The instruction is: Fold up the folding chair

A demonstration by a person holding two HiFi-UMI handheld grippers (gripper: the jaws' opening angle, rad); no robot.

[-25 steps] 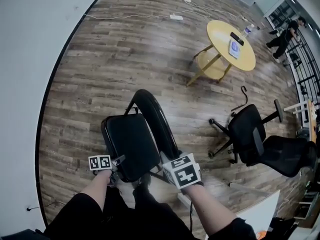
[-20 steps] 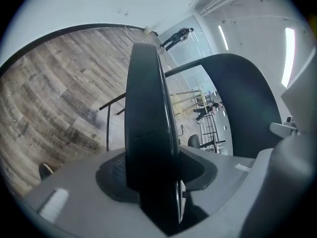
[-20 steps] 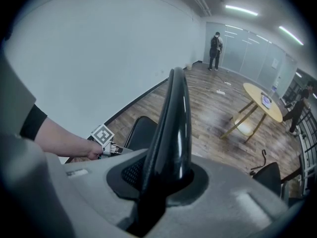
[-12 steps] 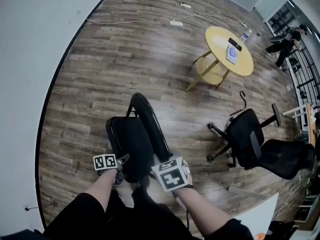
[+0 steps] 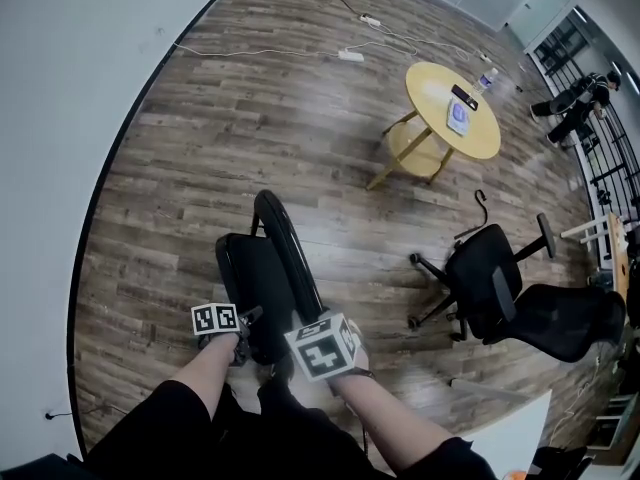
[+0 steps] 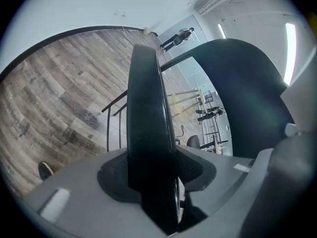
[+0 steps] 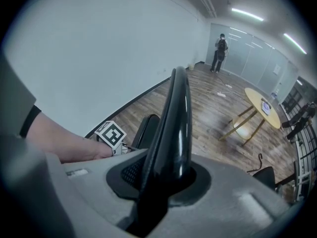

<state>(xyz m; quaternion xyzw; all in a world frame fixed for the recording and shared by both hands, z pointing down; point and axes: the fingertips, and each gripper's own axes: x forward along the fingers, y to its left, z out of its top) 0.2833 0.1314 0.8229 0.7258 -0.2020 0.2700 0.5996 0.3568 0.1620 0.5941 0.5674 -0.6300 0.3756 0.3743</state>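
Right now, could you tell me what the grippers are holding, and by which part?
The folding chair: left gripper, jaws just closing, clamps the seat edge; right gripper clamps the backrest rim.

chair back (image 7: 174,123): black, glossy, smooth, looks like moulded plastic. seat (image 5: 250,273): black, duller sheen, looks vinyl-covered. right gripper (image 7: 166,178): matt grey plastic shell, black fine-textured pads (image 7: 130,172). floor (image 5: 200,138): grey-brown wood-look planks, low sheen. table (image 5: 430,96): smooth yellow wood top. office chair (image 5: 482,276): matt black cloth.

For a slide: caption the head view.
Right gripper holds the folding chair by its curved frame; left gripper, jaws just closing, pinches its seat.
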